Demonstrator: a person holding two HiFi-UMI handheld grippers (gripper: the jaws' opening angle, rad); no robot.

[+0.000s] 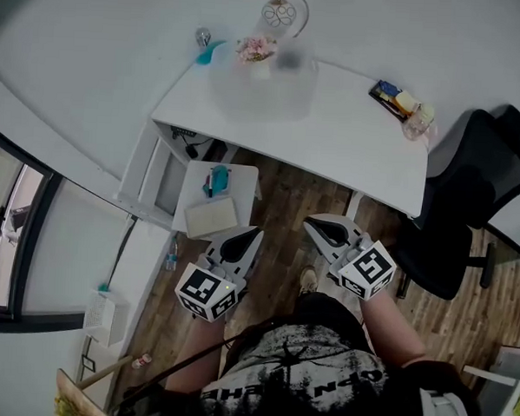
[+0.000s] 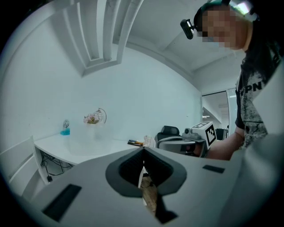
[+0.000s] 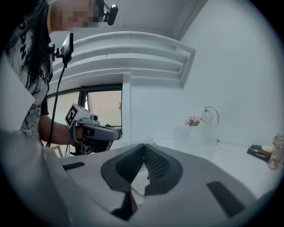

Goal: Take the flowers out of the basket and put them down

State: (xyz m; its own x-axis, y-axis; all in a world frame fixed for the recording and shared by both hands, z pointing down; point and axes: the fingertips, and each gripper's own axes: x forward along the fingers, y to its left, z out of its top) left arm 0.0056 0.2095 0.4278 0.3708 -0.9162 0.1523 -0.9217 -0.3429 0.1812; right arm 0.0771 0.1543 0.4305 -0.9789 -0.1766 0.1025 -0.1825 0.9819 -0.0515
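Room: white rectangular desk (image 1: 351, 138) against a white wall; brown wooden plank floor (image 1: 278, 195); black office chair (image 1: 469, 196) at the desk's right end.

Small pink flower cluster (image 1: 255, 47): sits atop a frosted translucent basket (image 1: 262, 90) at the desk's wall edge. It is too small to tell its long axis or which way it points.

Left gripper (image 1: 251, 237) and right gripper (image 1: 318, 228): jaws together on nothing, above the floor, well apart from the basket.

Worktop (image 1: 351, 138): smooth, matt white surface. Floor (image 1: 283, 191): wood-grain planks. Left tongs (image 1: 255, 235) and right tongs (image 1: 311, 223): matt grey plastic, with dark ribbed pads (image 2: 131, 166).
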